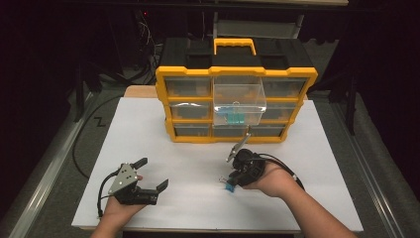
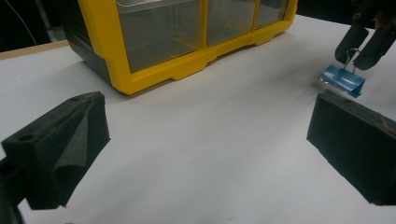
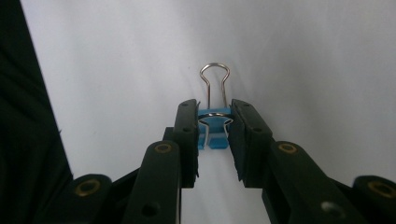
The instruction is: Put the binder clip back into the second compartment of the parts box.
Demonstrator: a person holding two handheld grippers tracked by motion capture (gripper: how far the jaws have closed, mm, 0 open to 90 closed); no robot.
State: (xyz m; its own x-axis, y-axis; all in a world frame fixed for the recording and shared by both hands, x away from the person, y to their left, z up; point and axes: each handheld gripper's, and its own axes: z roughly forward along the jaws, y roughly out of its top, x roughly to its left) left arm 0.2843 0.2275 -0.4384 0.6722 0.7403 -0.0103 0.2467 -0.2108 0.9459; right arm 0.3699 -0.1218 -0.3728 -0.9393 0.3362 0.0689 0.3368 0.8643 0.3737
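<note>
Basically right gripper (image 1: 234,179) sits at about 5 o'clock on the white table (image 1: 198,198), jaws closed in on a blue binder clip (image 3: 214,135) that rests on the table surface; in the right gripper view the pads flank the clip's blue body and the wire handles (image 3: 215,79) stick out toward 12 o'clock past the tips. Grip looks narrow, near the jaw tips, so the clip could likely squirt out or twist when lifted, since the body is slick and wedge-shaped. Cannot tell if the pads press hard yet or only touch. Left gripper (image 1: 148,178) rests at 7 o'clock, jaws wide apart, nothing between them, well apart from the clip. Yellow organizer (image 1: 236,104) stands at 12 o'clock with one clear drawer (image 1: 239,101) pulled out, another teal clip (image 1: 234,118) inside it. Probable goal is dropping this clip there too; risk is catching the drawer's front lip with the dangling handles or jaw tips, shoving the drawer in or tipping the clip outside. Lifting too low over the table could also drag the clip.
</note>
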